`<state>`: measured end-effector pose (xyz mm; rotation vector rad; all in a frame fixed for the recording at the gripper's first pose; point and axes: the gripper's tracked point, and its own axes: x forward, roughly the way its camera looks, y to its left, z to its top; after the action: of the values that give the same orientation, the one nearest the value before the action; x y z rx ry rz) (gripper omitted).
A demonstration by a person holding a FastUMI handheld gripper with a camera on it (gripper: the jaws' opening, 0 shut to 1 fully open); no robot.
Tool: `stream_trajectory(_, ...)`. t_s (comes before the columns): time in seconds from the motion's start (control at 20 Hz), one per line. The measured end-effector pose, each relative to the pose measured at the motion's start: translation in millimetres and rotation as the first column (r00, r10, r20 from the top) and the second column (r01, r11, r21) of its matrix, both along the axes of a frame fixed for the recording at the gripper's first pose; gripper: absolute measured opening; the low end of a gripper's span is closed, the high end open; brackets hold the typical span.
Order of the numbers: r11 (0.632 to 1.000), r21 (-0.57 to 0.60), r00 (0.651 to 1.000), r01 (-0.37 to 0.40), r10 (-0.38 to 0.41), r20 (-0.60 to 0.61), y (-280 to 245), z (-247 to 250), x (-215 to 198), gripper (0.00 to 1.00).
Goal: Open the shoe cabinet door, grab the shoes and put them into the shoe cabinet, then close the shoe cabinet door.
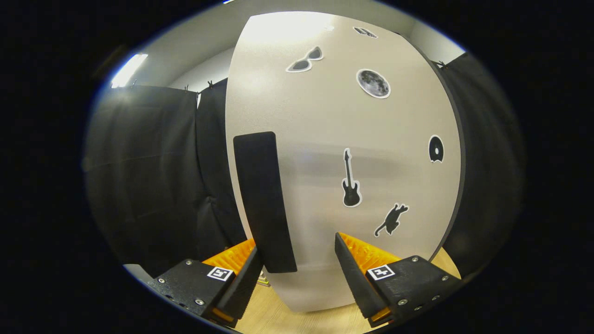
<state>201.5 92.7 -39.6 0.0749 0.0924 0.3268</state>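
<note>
The shoe cabinet door [334, 139] is a pale beige panel standing close in front of me, with several black stickers on it. A long black handle strip [263, 199] runs down its left side. My gripper [296, 241] is open, right up against the door. The lower end of the handle lies between the fingers, near the left finger [241, 260]. The right finger [357, 260] stands apart from the handle, in front of the bare door face. I cannot tell whether either finger touches the door.
Black cloth [148, 176] hangs to the left of the door and again to its right. A light wooden surface [278, 311] shows below the door's bottom edge, between the fingers.
</note>
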Motion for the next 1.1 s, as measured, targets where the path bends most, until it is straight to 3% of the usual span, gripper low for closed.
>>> stream_trajectory(0.25, 0.999, 0.018, 0.999, 0.038, -0.038, 0.017, 6, 0, 7, 0.90)
stream_trajectory(0.5, 0.993, -0.043, 0.993, 0.113, -0.111, 0.045, 6, -5, 12, 0.91)
stream_trajectory(1.1, 0.982, -0.039, 0.981, 0.184, -0.181, 0.065, 7, -5, 17, 0.92)
